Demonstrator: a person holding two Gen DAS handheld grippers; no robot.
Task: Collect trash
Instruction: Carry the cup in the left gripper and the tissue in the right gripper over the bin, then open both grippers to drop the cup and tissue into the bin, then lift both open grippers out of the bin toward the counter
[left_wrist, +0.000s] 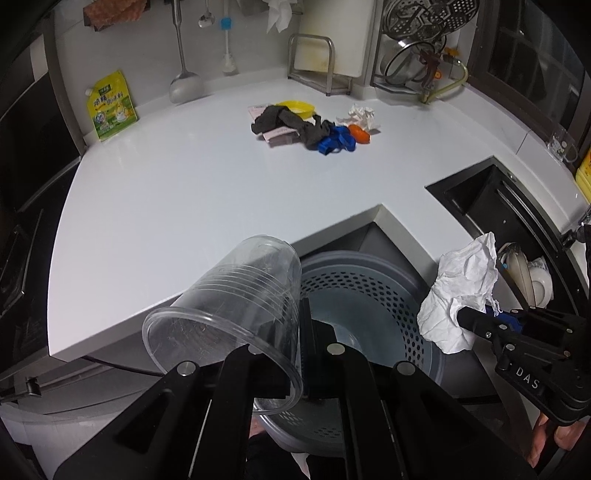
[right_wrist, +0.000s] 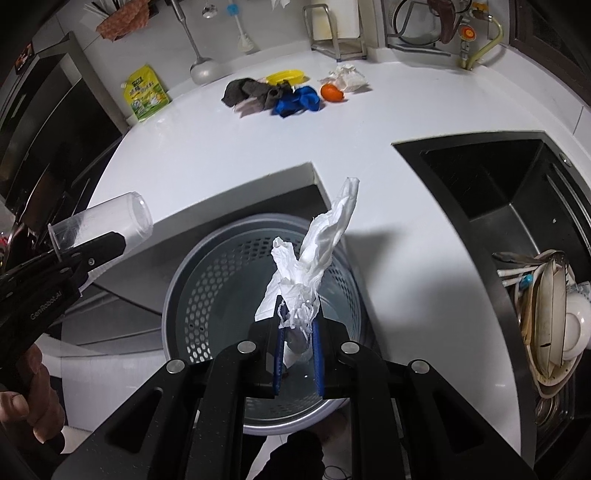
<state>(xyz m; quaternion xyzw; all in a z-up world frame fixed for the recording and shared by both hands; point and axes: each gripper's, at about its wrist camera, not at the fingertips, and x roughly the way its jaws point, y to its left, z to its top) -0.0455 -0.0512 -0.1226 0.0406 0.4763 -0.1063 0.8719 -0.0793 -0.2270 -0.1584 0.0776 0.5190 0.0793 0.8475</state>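
Two pieces of trash are already in hand, both held above the grey perforated bin (right_wrist: 258, 280) that stands on the floor in the notch of the white worktop (left_wrist: 192, 192).

On the left, the left hand-held gripper (left_wrist: 291, 332) is clamped on the wall of a clear plastic cup (left_wrist: 236, 295); one finger is inside it and one outside, and the cup lies tilted with its mouth toward the camera. It sits over the bin's left rim and partly over the worktop edge, so letting go here could drop it onto the rim and bounce it to the floor. The thin wall may also slip or buckle in the grip.

To the right, the right hand-held gripper (right_wrist: 299, 325) is closed on the lower end of a crumpled white tissue (right_wrist: 314, 254), which stands up above the bin's opening. Being so light, it may cling to the blue pads when the fingers part, or drift sideways past the rim.

The bin looks nearly empty; only a pale scrap seems to lie at its bottom, partly hidden by the gripper.

Far across the worktop a small heap remains: a dark cloth (left_wrist: 280, 118) over a yellow dish (left_wrist: 299, 107), a blue glove (left_wrist: 338, 142), an orange piece (left_wrist: 360, 133) and another crumpled tissue (left_wrist: 360, 116).

Farther right, the black sink (right_wrist: 491, 184) holds stacked dishes (right_wrist: 550, 306) at its near end.
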